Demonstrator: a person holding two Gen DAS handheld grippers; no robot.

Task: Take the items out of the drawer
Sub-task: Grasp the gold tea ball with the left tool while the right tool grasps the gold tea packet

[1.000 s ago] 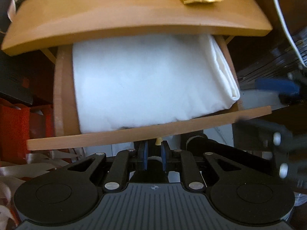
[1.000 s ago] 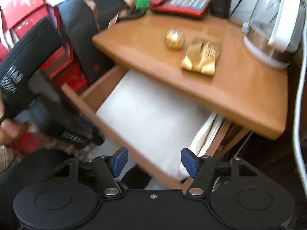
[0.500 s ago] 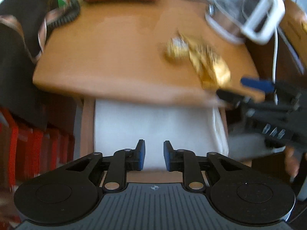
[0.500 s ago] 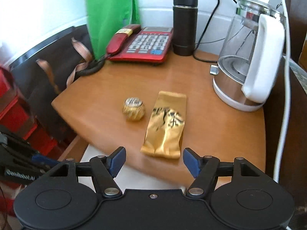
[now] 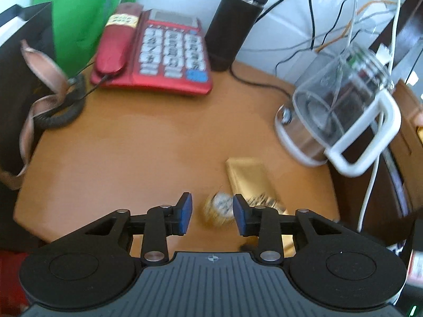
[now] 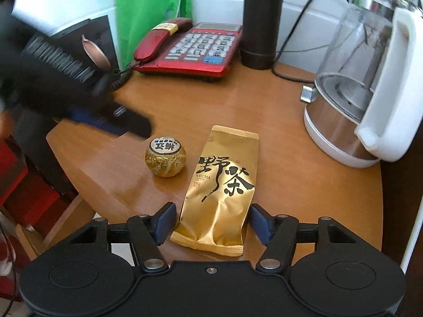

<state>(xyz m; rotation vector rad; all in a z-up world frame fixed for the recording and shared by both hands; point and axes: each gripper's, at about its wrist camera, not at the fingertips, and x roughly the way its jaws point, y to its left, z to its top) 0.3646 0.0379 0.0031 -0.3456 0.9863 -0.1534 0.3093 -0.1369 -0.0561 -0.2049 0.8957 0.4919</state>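
Observation:
A gold foil-wrapped ball [image 6: 165,156] and a gold tea packet [image 6: 220,189] lie on the wooden tabletop [image 6: 290,185]. My left gripper [image 5: 212,214] is open, its blue pads on either side of the ball [image 5: 219,209], above or around it; contact is unclear from blur. The packet [image 5: 251,182] lies just right of it. My right gripper [image 6: 212,224] is open and straddles the near end of the packet. The left gripper's body [image 6: 66,89] shows blurred at left in the right wrist view. A drawer edge [image 6: 53,227] shows at lower left.
A red telephone [image 6: 195,49], a black flask [image 6: 261,21] and a glass kettle [image 6: 370,84] with white handle stand at the back and right of the tabletop. A green bag [image 6: 150,8] and black bag [image 5: 23,52] stand at left. Cables hang at right.
Both grippers rose from the open drawer to the tabletop. The left gripper opened wider and came over the gold ball. The right gripper moved closer to the packet.

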